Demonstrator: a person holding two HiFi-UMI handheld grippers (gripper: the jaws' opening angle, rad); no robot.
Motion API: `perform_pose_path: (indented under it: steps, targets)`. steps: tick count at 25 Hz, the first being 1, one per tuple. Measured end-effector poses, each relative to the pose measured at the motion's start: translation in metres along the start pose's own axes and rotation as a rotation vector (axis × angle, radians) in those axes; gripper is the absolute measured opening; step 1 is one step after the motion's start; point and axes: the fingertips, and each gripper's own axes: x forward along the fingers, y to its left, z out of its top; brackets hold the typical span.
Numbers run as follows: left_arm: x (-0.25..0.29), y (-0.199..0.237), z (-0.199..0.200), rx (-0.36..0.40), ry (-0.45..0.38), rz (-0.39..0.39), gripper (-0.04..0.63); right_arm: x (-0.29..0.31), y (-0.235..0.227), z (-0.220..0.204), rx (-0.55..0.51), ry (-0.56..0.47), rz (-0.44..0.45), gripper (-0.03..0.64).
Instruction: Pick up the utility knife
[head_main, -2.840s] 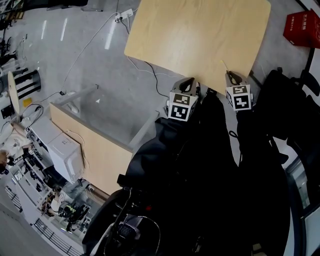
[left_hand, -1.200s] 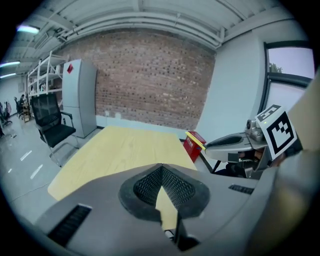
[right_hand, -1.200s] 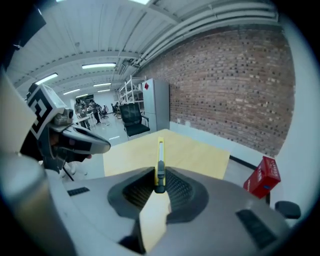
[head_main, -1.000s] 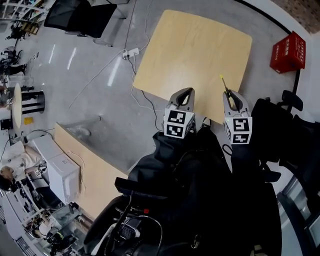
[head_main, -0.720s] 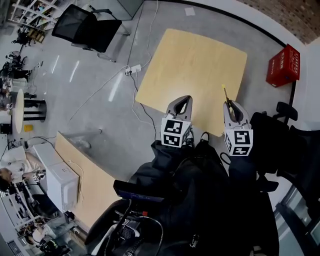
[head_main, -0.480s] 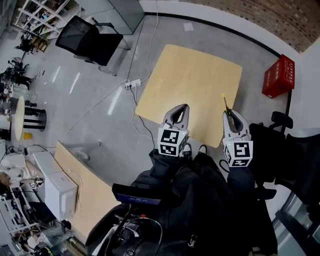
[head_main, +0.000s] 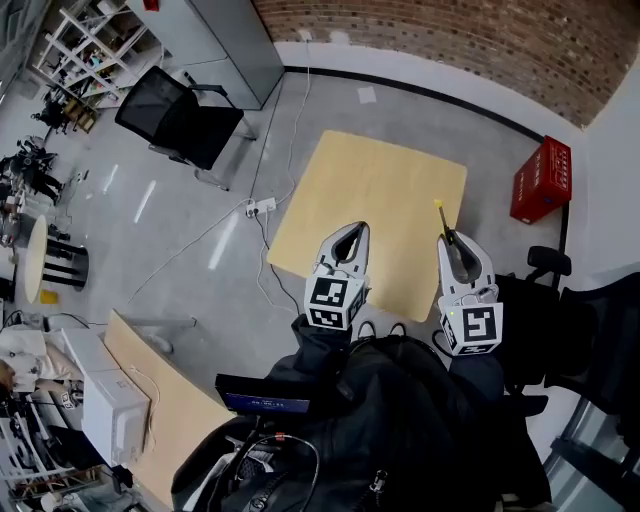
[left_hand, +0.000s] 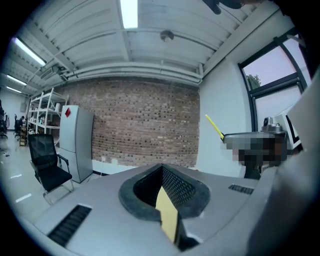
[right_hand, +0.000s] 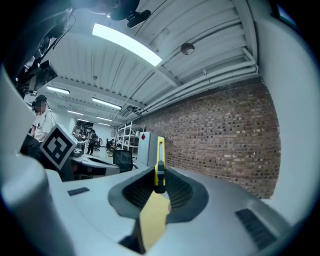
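A yellow utility knife (head_main: 441, 220) sticks out forward from my right gripper (head_main: 448, 241), which is shut on it above the near right part of the light wooden table (head_main: 350, 190). In the right gripper view the knife (right_hand: 159, 165) stands upright between the pads, its black slider at the grip. My left gripper (head_main: 355, 231) hangs beside it to the left, shut with nothing held; its pads (left_hand: 172, 187) meet. The left gripper view also catches the knife (left_hand: 214, 127) at the right.
A red crate (head_main: 541, 180) stands on the floor right of the table, a black chair (head_main: 176, 112) to the far left, another black chair (head_main: 560, 300) at the right. A power strip (head_main: 262, 207) and cables lie left of the table. A brick wall (head_main: 450, 40) is behind.
Both grippers have risen away from the table, which now looks smaller and farther below. The right gripper still holds the knife; more of the room and the brick wall has come into view.
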Motion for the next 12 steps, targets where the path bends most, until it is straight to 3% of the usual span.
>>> perform_pose_path:
  steps: [12]
  targets:
    - [0.000, 0.000, 0.027, 0.036, -0.067, -0.007, 0.002, 0.005, 0.004, 0.024, -0.019, -0.057, 0.002, 0.069]
